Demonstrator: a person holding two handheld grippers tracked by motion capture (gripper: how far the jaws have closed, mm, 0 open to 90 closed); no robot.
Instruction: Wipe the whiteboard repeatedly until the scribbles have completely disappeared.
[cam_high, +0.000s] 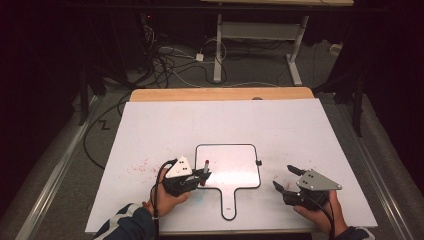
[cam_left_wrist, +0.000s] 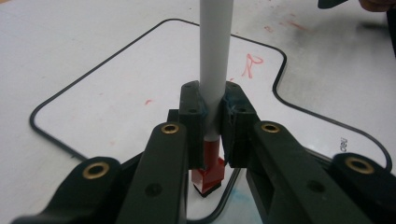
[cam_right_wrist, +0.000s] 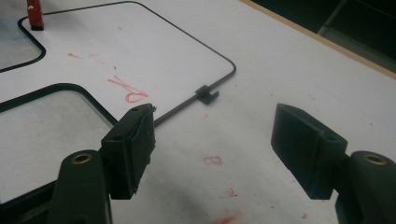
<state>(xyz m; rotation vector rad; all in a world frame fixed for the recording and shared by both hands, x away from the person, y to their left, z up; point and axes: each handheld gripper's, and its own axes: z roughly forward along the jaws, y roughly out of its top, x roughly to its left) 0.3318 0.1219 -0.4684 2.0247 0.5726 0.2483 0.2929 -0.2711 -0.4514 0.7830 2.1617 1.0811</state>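
Note:
A small paddle-shaped whiteboard (cam_high: 230, 172) with a black rim lies near the table's front edge. My left gripper (cam_high: 202, 176) is at its left rim, shut on a marker (cam_high: 206, 169). In the left gripper view the marker's white barrel (cam_left_wrist: 215, 51) rises between the pads of the left gripper (cam_left_wrist: 215, 100), and its red end (cam_left_wrist: 209, 172) points down at the whiteboard's rim (cam_left_wrist: 116, 84). A red scribble (cam_left_wrist: 252, 65) marks the board. My right gripper (cam_high: 283, 177) rests right of the board, open with nothing between its jaws. From the right gripper (cam_right_wrist: 215, 140) I see the whiteboard (cam_right_wrist: 140, 42), the scribble (cam_right_wrist: 128, 91) and the marker's red end (cam_right_wrist: 35, 14).
A small black clip (cam_high: 258, 163) juts from the board's right edge. The white table sheet (cam_high: 220, 120) carries faint red smudges (cam_high: 140, 166) left of the board and near the right gripper. A wooden edge (cam_high: 220, 94) runs along the far side; cables and a desk frame lie beyond.

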